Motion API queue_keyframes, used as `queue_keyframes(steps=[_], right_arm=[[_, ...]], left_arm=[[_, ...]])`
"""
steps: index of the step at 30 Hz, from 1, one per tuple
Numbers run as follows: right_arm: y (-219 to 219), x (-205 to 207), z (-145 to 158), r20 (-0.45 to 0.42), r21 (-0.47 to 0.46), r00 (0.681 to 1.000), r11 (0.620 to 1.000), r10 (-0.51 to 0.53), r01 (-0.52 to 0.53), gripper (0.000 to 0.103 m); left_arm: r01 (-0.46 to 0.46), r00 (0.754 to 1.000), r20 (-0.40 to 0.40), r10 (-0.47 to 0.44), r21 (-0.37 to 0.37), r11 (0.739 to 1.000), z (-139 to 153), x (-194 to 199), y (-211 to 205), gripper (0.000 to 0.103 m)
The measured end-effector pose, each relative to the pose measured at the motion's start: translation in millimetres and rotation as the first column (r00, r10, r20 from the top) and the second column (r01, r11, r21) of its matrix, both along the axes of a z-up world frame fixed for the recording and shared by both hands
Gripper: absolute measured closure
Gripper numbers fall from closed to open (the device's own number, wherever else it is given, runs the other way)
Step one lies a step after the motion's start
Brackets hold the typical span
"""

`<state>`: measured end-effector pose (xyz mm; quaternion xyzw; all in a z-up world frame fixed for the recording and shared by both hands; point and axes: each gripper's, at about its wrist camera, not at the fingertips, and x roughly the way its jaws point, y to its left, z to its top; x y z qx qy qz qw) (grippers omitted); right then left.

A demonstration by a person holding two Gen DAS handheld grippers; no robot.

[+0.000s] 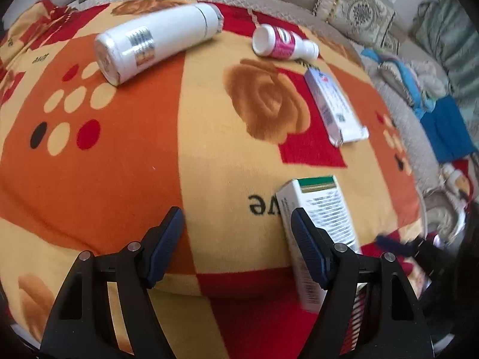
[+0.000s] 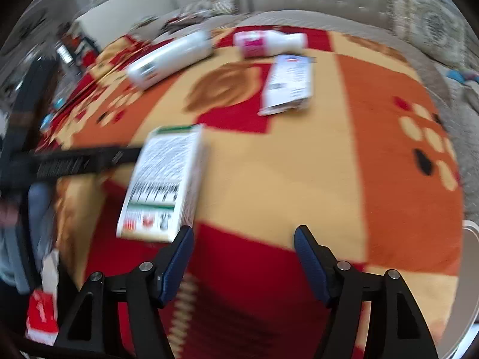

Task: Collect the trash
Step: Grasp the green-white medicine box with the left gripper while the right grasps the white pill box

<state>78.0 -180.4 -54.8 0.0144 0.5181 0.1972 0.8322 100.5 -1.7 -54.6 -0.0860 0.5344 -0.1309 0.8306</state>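
Note:
Trash lies on an orange, red and yellow blanket (image 1: 134,164). A green-topped white box (image 1: 320,209) lies by the right finger of my open, empty left gripper (image 1: 236,230); it also shows in the right wrist view (image 2: 164,182), just left of my open, empty right gripper (image 2: 242,242). Farther off lie a large white bottle (image 1: 155,42) (image 2: 170,56), a small pink-labelled bottle (image 1: 283,43) (image 2: 266,43) and a flat white carton (image 1: 335,107) (image 2: 289,83). The left gripper's finger (image 2: 83,160) reaches the green-topped box from the left in the right wrist view.
Beige sofa cushions (image 1: 356,9) stand behind the blanket. Blue cloth (image 1: 446,128) lies at the right. A red and white packet (image 2: 42,314) lies low at the left, and a white rim (image 2: 470,269) shows at the right edge.

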Motion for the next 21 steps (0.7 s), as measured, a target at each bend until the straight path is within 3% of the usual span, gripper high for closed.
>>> queue_keyframes(steps=[3,11,21], right_arm=[[6,-2,3,-0.016,0.07,0.999,0.997,0.046,-0.045,0.035],[-52,30,11,0.001,0.066,0.992,0.989,-0.13,0.13,0.035],[-85,106,26,0.022,0.088,0.96,0.957,-0.281,0.278,0.031]], left_arm=[[0.001,1.0,0.007,0.0,-0.039,0.999,10,-7,6,0.03],[0.055,0.998,0.027,-0.053,-0.087,0.995,25,-28,-19,0.029],[0.056,0.998,0.033,-0.058,0.057,0.997,6,-30,-62,0.029]])
